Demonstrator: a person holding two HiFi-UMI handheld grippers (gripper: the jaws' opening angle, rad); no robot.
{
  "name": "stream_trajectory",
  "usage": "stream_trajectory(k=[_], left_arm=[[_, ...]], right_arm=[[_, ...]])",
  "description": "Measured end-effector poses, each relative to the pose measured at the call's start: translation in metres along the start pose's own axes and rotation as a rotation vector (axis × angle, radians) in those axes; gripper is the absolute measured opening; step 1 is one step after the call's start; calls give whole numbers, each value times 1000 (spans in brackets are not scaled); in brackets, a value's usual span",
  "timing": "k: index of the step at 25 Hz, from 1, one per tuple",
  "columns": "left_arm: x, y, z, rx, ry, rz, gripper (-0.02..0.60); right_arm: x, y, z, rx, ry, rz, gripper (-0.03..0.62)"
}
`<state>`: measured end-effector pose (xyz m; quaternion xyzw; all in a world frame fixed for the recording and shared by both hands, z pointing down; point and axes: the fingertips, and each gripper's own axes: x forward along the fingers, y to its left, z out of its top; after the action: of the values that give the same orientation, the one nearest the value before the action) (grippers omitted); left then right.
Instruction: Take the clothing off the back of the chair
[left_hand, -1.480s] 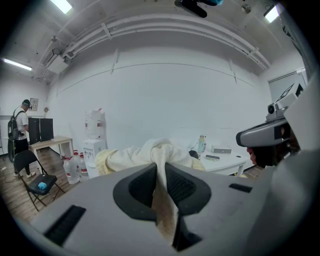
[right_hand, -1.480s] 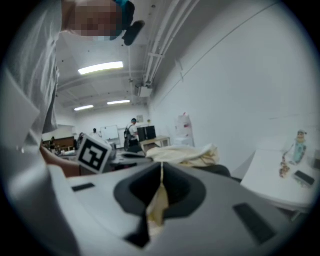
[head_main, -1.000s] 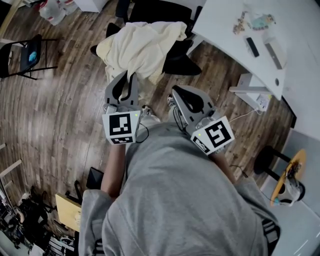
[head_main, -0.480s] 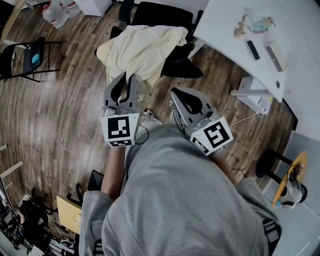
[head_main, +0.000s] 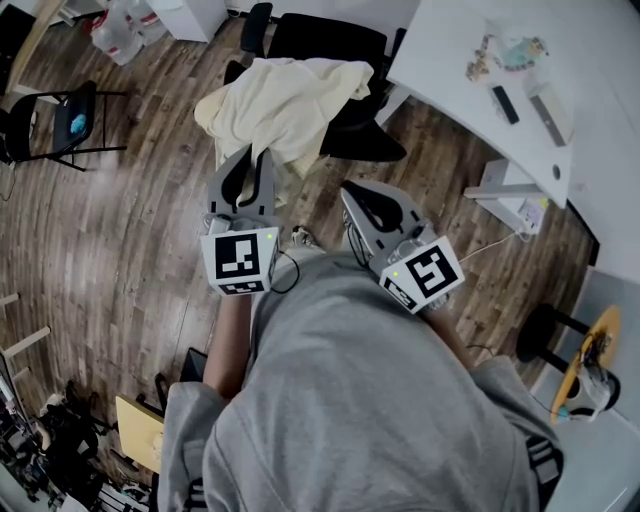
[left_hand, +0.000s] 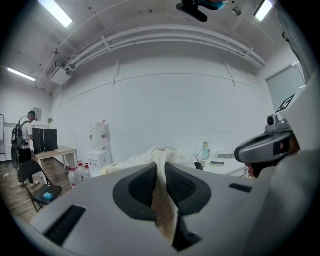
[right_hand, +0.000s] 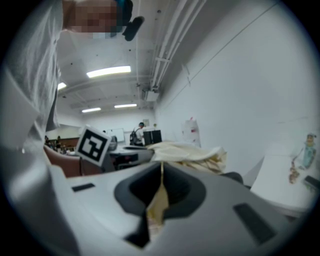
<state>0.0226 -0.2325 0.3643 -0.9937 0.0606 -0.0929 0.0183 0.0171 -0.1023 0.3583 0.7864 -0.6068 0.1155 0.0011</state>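
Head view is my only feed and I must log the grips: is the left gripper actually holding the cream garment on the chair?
Observer: Yes. Its own view shows the left gripper with jaws shut on a fold of the cream garment.
Operator: And the right?
Observer: The right gripper is likewise shut on a strip of that garment.
Operator: Anyone nearby?
Observer: A person wearing a backpack stands far off, at the left of the left gripper view.

Lifted the cream garment (head_main: 285, 100) slightly with the left gripper (head_main: 256, 155). Bared more of the black office chair's backrest (head_main: 330, 35) above the cloth than a second ago. Brought the shoe (head_main: 300, 238) lower in the head view, nearer the grey sweatshirt (head_main: 350, 380).
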Motion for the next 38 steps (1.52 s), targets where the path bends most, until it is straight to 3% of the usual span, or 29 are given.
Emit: stream_trajectory(k=[27,38], left_arm=[[-23,6,33,15,-80,58,72],[-30,10,37,0,-66,121,72]], right_arm=[[-5,9,-2,-4,-17,38,35],[5,7,2,-5,-14,108,35]])
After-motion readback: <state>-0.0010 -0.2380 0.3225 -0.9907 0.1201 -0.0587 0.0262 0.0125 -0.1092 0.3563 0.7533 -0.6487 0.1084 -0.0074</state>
